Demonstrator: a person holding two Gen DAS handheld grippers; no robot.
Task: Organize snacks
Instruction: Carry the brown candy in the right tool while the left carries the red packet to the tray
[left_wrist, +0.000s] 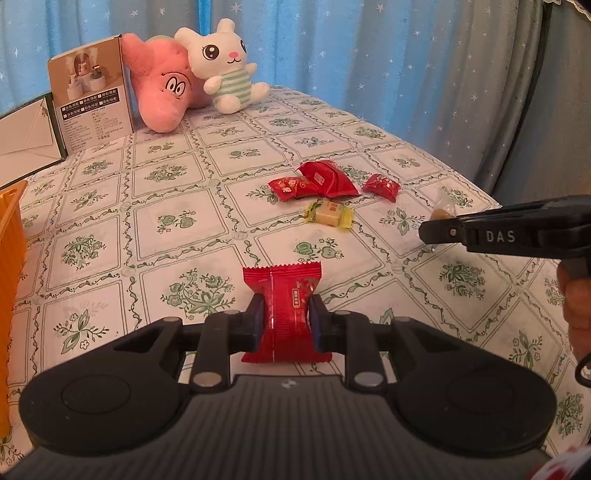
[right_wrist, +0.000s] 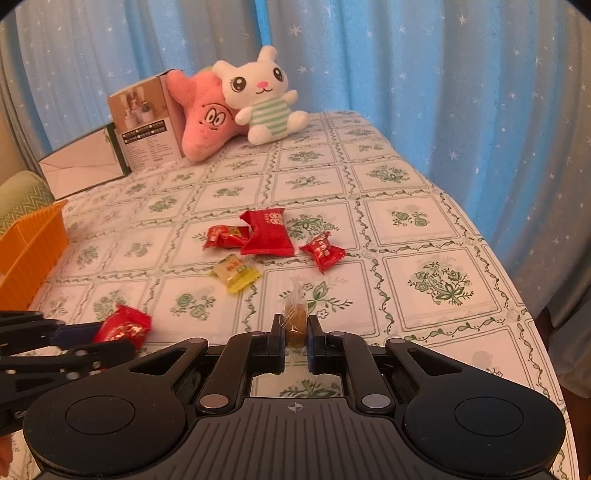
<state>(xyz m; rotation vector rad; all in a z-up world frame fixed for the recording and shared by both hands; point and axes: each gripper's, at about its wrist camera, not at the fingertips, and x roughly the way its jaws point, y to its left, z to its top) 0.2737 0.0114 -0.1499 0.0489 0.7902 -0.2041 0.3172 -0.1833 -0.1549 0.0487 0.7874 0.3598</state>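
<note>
Green-flowered tablecloth (left_wrist: 177, 206) covers the table. Nearest, the left claw (left_wrist: 285, 320) pinches a red snack packet (left_wrist: 284, 314) across its middle, likely ready to carry. The right claw (right_wrist: 296, 329) pinches a brown candy (right_wrist: 295, 320). Beyond both lie loose snacks (right_wrist: 266, 236). Left of the claws stands an orange basket (right_wrist: 33, 243); its contents are hidden.

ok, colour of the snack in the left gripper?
Red wrapper, clearest in the left wrist view.

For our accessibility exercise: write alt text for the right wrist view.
The right tool pinches a brown, clear-wrapped candy above a floral tablecloth. Beyond lie red snacks and a yellow one, with an orange basket at left.
</note>
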